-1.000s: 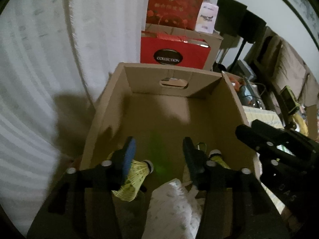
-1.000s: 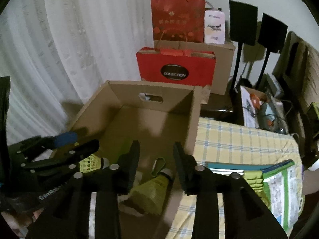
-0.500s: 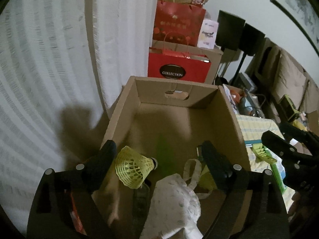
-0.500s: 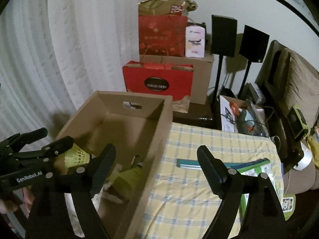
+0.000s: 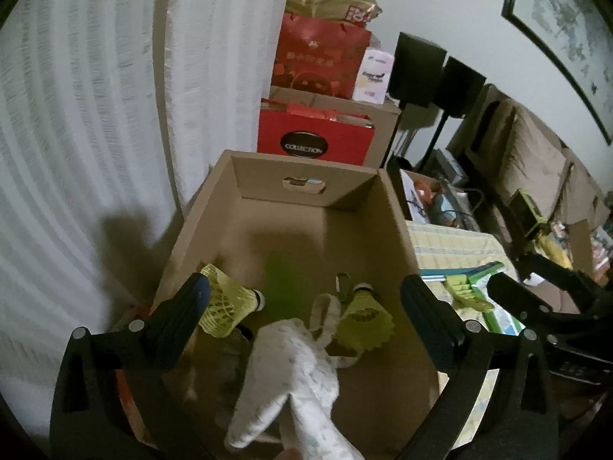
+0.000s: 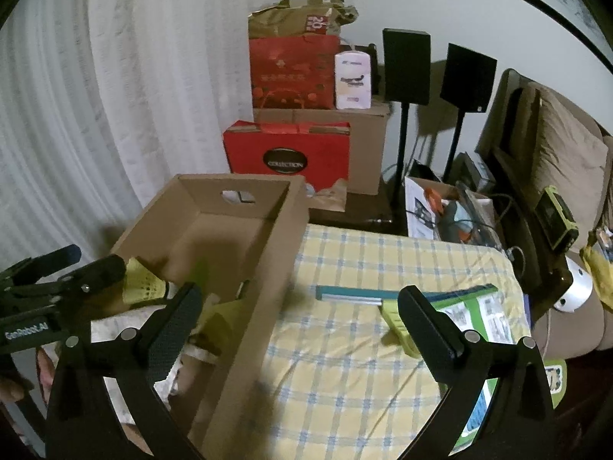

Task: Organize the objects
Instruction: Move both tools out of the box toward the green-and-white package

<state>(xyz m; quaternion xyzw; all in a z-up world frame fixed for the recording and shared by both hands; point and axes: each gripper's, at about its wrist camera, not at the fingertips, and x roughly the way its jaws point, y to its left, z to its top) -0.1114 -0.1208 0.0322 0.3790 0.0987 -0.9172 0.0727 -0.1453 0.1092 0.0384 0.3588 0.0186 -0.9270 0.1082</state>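
Note:
An open cardboard box stands left of a table with a yellow checked cloth. Inside lie two yellow shuttlecocks, one at the left and one at the right, a white spotted cloth and a blurred green thing. My left gripper is open above the box; the left shuttlecock touches its left finger. My right gripper is open over the box's right wall and the cloth. A yellow-green clip, a teal book and a green packet lie on the cloth.
Red gift bags and a brown carton are stacked behind the box. Two black speakers on stands stand by the wall. A white curtain hangs at the left. A sofa with cushions is at the right.
Both grippers opened wide and drew back upward. My left gripper let go of the yellow shuttlecock, which now rests in the box. My right gripper shifted right over the checked cloth.

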